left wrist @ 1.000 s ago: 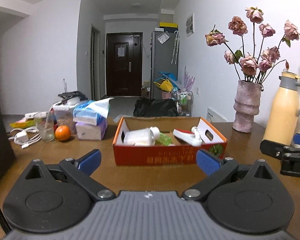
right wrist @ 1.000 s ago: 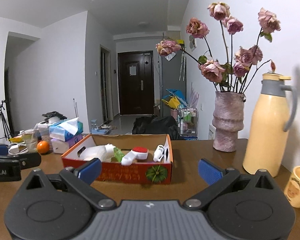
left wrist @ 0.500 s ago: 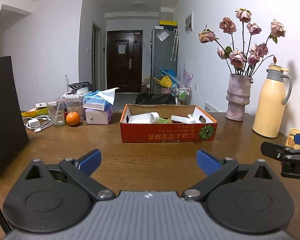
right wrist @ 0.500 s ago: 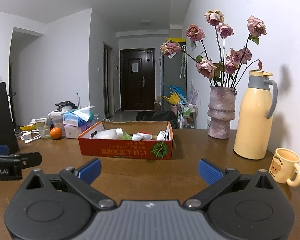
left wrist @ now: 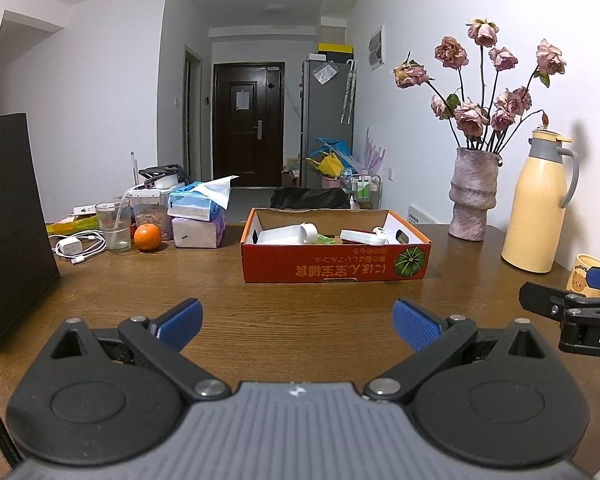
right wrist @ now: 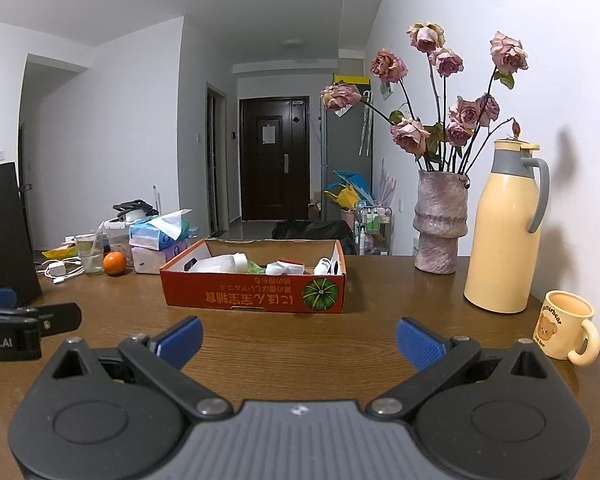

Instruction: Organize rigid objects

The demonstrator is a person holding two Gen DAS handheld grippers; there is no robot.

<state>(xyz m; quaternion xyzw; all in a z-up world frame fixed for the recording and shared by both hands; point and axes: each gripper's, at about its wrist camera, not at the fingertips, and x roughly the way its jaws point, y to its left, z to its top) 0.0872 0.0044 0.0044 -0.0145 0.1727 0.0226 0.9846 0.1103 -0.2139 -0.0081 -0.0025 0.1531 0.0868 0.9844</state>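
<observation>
An orange cardboard box [left wrist: 332, 270] [right wrist: 256, 294] stands on the brown table [left wrist: 280, 312], well ahead of both grippers. Inside lie a white bottle [left wrist: 286, 234] [right wrist: 220, 262], something green, a white and red item [left wrist: 360, 237] [right wrist: 286, 267] and a small white object [right wrist: 326, 266]. My left gripper [left wrist: 297, 324] is open and holds nothing. My right gripper [right wrist: 298, 340] is likewise open and bare. Each gripper shows at the edge of the other's view, the right gripper [left wrist: 568, 308] to the right of the left one [right wrist: 24, 328].
A black bag [left wrist: 12, 236] stands at the left. Behind it lie a charger with cable [left wrist: 76, 248], a glass [left wrist: 114, 226], an orange [left wrist: 147, 237] and tissue packs [left wrist: 198, 216]. On the right are a vase of dried roses [right wrist: 440, 224], a yellow thermos [right wrist: 506, 232] and a bear mug [right wrist: 566, 324].
Both grippers have drawn back from the box, which looks smaller and farther now. The mug and the black bag have come into view. Both stay open.
</observation>
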